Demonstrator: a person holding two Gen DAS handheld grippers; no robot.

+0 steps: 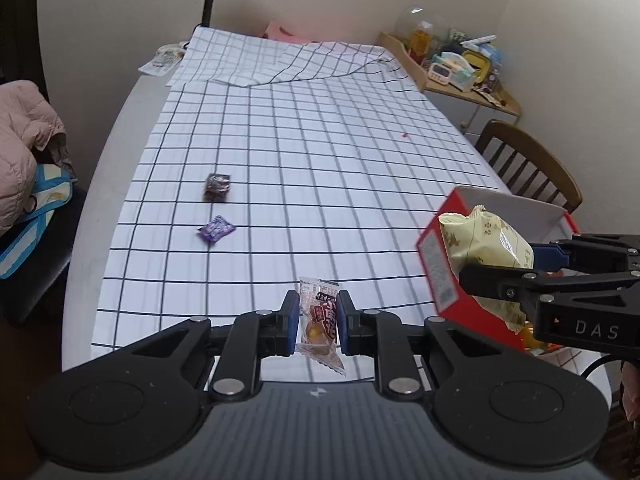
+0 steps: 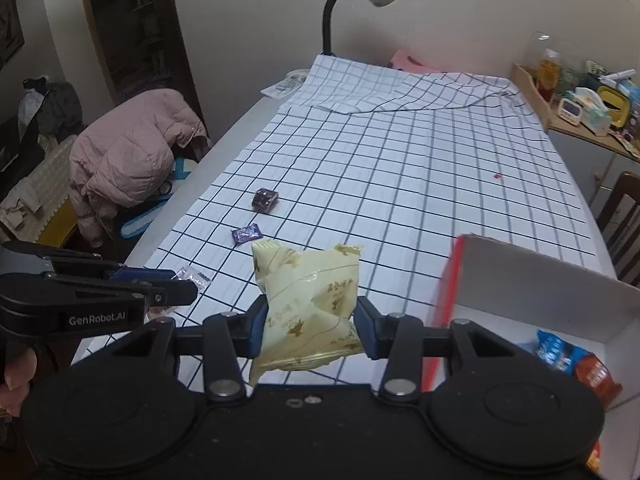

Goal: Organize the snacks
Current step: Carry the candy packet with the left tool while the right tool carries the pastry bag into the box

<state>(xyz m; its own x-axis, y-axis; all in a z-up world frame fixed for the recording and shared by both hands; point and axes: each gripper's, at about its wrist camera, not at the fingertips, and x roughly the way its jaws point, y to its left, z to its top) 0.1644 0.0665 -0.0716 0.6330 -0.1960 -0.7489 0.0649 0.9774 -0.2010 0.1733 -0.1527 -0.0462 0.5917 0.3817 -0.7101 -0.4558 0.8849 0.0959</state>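
Jaws of left gripper (image 1: pixel 318 322) clamped on clear-wrapped candy (image 1: pixel 320 320); jaws of right gripper (image 2: pixel 310 326) clamped on cream snack packet (image 2: pixel 308 304), red box (image 2: pixel 532 280) just right.

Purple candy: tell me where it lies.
The purple candy lies on the checked cloth, left of centre, just nearer than the dark candy.

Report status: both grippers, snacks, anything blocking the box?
Left gripper shut on clear-wrapped snack. Right gripper shut on cream packet. Red box open, unobstructed. Two wrapped candies on the tablecloth.
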